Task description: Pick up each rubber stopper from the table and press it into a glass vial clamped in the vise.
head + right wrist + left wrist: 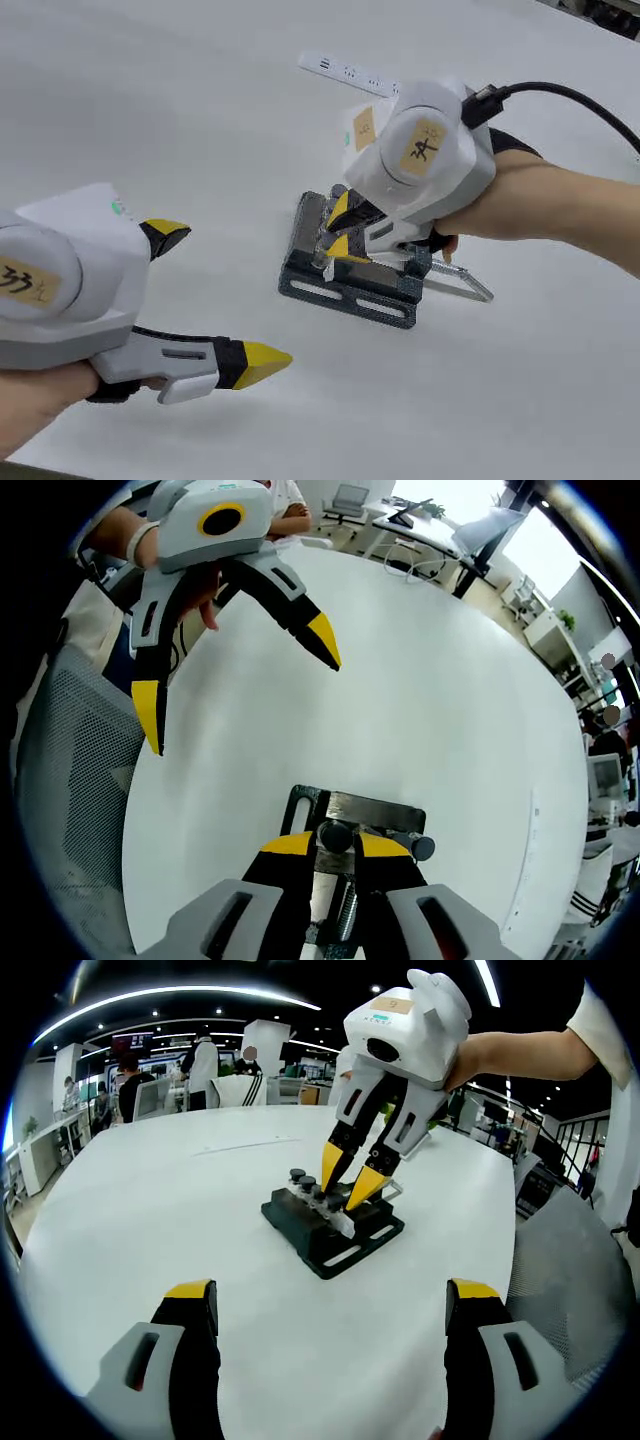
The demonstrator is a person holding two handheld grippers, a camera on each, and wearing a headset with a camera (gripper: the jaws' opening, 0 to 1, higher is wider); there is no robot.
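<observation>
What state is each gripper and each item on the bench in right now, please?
left gripper: open wide, holding nothing.
right gripper: shut on a rubber stopper over the vise.
vise: closed on a row of vials.
glass vials: upright in the vise, with dark stoppers on top.
power strip: lying flat on the table.

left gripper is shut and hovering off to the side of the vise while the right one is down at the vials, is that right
Not quite: the left gripper is open, its jaws spread wide apart, as the left gripper view shows. The rest holds: it hovers to the side of the vise while the right gripper is down at the vials.
</observation>
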